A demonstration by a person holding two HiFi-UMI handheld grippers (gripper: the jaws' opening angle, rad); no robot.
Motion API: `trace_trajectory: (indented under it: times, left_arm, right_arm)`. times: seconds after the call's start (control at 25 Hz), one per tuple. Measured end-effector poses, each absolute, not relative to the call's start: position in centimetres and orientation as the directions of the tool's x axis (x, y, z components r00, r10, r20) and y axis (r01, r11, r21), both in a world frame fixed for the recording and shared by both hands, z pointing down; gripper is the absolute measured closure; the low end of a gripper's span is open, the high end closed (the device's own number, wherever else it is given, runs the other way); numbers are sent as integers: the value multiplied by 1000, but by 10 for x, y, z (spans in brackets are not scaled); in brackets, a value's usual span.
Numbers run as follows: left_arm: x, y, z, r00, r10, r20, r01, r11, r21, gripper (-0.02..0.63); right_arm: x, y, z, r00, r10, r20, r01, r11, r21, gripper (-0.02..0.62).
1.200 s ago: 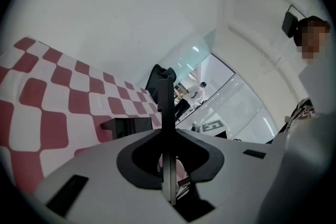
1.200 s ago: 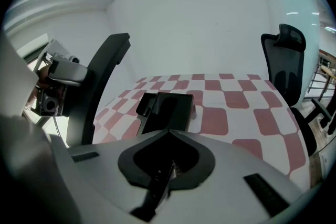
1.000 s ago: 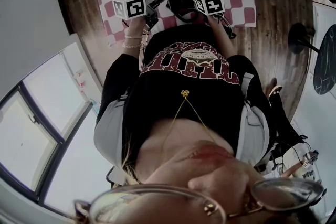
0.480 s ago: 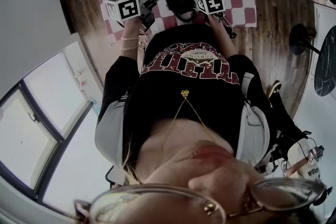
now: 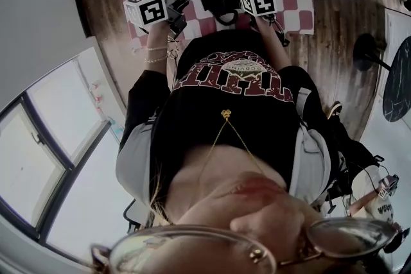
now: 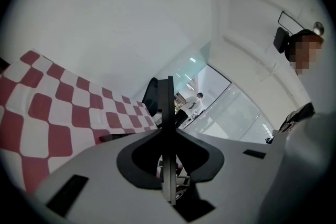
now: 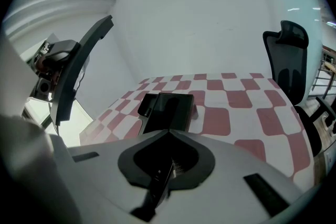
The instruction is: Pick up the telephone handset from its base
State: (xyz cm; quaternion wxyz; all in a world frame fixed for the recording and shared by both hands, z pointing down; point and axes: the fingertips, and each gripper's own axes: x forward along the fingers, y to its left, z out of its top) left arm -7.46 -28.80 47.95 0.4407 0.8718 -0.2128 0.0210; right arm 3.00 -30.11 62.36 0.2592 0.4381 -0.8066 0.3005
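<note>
Both grippers were held over the checkered cloth point(image 7: 231, 113). The jaws of the left gripper point(image 6: 169, 85) were pressed together with nothing between them. The jaws of the right gripper point(image 7: 160, 178) were likewise closed and empty. The telephone point(image 7: 170, 112) was positioned on the cloth just ahead of the right gripper, apart from it. The handset point(image 7: 147, 105) was seated along its left edge in the right gripper view.

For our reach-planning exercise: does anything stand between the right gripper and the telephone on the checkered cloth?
Nothing visible does. In the right gripper view, the telephone sits on the checkered cloth straight ahead of the right gripper, with nothing in front of it.
</note>
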Motion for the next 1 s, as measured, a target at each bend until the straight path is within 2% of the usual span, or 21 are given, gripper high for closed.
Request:
trace_trajectory:
  times: [1.0]
  left_arm:
    - [-79, -270, 466, 901, -384, 201, -392, -523, 757, 526]
  right_arm:
    - [31, -304, 625, -505, -548, 667, -853, 432, -292, 577]
